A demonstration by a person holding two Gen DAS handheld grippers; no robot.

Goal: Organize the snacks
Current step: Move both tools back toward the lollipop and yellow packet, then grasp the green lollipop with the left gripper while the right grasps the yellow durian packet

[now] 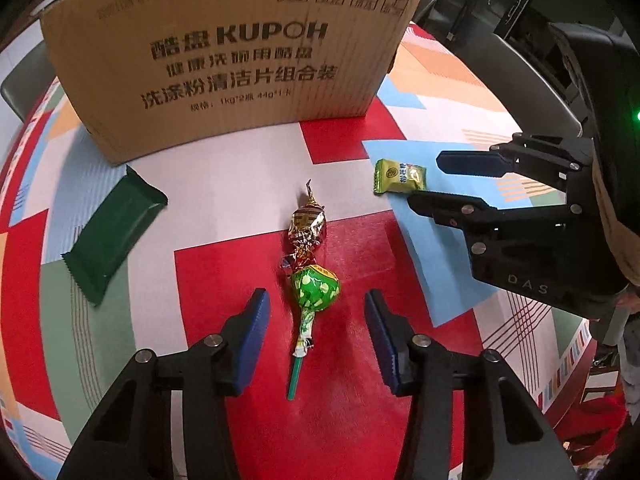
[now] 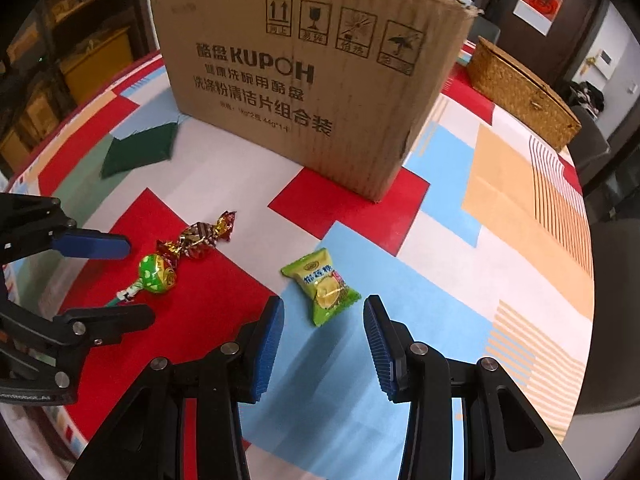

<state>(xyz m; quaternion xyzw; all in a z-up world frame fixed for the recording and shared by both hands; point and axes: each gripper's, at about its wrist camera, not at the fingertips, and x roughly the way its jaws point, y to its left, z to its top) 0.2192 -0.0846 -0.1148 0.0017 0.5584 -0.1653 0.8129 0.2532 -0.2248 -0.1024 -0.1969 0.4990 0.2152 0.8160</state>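
Note:
A green lollipop lies on the table, its head between my open left gripper's fingertips; it also shows in the right wrist view. A gold-and-red foil candy lies just beyond it, also seen from the right. A yellow-green candy packet lies just ahead of my open right gripper; the left view shows both the packet and that gripper. A dark green wrapped bar lies to the left. The cardboard box stands behind.
The round table has a red, blue, white and orange patterned cover. A woven basket sits at the far right behind the box. Chairs and shelves stand beyond the table edge.

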